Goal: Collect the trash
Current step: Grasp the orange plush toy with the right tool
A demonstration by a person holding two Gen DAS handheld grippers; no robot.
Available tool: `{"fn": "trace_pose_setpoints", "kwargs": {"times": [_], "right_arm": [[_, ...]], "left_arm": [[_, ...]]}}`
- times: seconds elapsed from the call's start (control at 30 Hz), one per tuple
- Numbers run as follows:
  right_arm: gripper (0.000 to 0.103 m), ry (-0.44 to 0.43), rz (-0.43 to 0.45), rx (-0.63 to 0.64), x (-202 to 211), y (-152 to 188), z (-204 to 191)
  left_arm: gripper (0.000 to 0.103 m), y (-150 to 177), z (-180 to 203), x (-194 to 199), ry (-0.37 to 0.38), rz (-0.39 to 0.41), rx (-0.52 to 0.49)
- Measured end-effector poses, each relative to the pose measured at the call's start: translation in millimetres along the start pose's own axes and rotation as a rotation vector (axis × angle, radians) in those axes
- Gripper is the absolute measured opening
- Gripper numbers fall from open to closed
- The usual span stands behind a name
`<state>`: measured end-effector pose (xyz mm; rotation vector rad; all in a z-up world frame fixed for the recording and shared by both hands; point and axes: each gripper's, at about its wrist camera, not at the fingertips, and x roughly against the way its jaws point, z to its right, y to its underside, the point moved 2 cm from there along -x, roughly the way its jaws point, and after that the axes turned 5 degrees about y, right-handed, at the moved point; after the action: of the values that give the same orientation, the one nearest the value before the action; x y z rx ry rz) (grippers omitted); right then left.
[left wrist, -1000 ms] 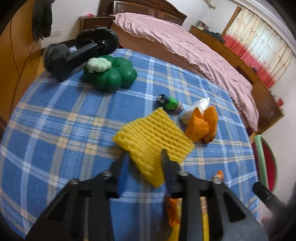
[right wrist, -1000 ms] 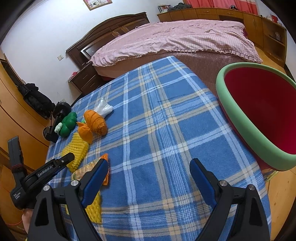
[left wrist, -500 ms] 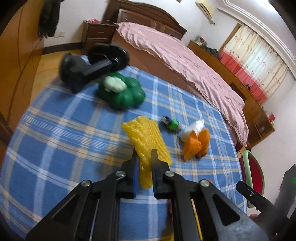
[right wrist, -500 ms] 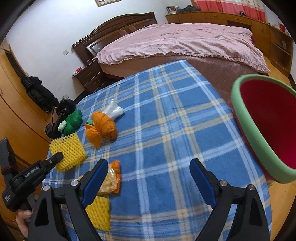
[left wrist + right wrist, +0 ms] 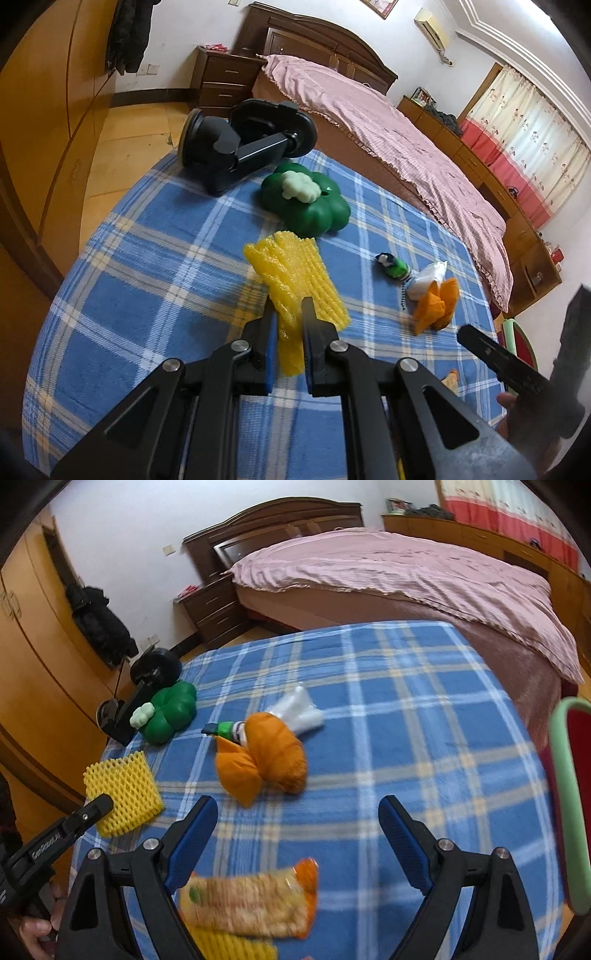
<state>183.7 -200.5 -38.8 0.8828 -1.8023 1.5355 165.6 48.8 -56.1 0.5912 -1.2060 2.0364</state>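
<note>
My left gripper [image 5: 287, 306] is shut on a yellow foam net [image 5: 295, 280] and holds it a little above the blue plaid tablecloth [image 5: 147, 295]. The right wrist view shows the same net [image 5: 122, 794] at the left, pinched at its lower edge. My right gripper [image 5: 298, 805] stands open over the cloth with nothing between its fingers. Just below it lies a crumpled snack wrapper [image 5: 251, 901] on a second yellow foam net [image 5: 236, 945]. An orange cloth bundle [image 5: 273, 757], a white plastic bag [image 5: 299, 709] and a small green bottle [image 5: 225, 731] lie beyond the right gripper.
A red basin with a green rim [image 5: 569, 794] stands off the table's right edge. A green pepper-shaped toy [image 5: 306, 206] and a black suction mount [image 5: 240, 147] sit at the far corner. A bed [image 5: 406, 576] and wooden wardrobes surround the table.
My left gripper shut on the yellow foam net and lifted it off the cloth. My right gripper swung left across the table, so the basin slid to the view's right edge.
</note>
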Motion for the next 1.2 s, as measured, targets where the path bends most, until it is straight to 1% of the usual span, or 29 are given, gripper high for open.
{"fn": "trace_pose_setpoints", "kwargs": {"times": [0.07, 0.2, 0.3, 0.37, 0.43, 0.47, 0.57, 0.83, 1.2], "right_arm": [[0.086, -0.004, 0.003, 0.024, -7.8, -4.3, -6.3], [0.080, -0.006, 0.008, 0.048, -21.6, -11.7, -13.0], [0.069, -0.013, -0.005, 0.049, -30.5, -14.1, -13.9], [0.054, -0.020, -0.020, 0.049, -35.7, -13.8, -13.1], [0.049, -0.024, -0.036, 0.042, -40.8, -12.2, -11.4], [0.044, -0.023, -0.023, 0.042, -40.2, -11.7, -10.8], [0.037, -0.026, -0.016, 0.043, -37.9, -9.8, -10.0], [0.032, -0.027, 0.030, 0.010, -11.5, -0.2, -0.1], [0.032, -0.051, 0.115, -0.050, 44.4, 16.6, 18.8]], "left_arm": [[0.011, -0.3, -3.5, -0.1, 0.001, -0.002, 0.006], [0.011, -0.7, -9.0, -0.9, 0.004, -0.004, 0.013], [0.011, -0.2, -10.6, -2.3, 0.005, -0.006, 0.013], [0.011, 0.6, -11.7, -3.5, 0.005, -0.011, 0.014], [0.011, 1.3, -12.6, -5.0, 0.005, -0.017, 0.017], [0.011, 1.3, -12.9, -5.5, 0.005, -0.017, 0.019], [0.011, 1.9, -13.4, -2.5, 0.008, -0.012, 0.022], [0.011, 3.5, -4.0, 13.1, 0.024, 0.011, 0.007], [0.011, 8.4, 27.9, 42.0, 0.084, 0.045, -0.044]]}}
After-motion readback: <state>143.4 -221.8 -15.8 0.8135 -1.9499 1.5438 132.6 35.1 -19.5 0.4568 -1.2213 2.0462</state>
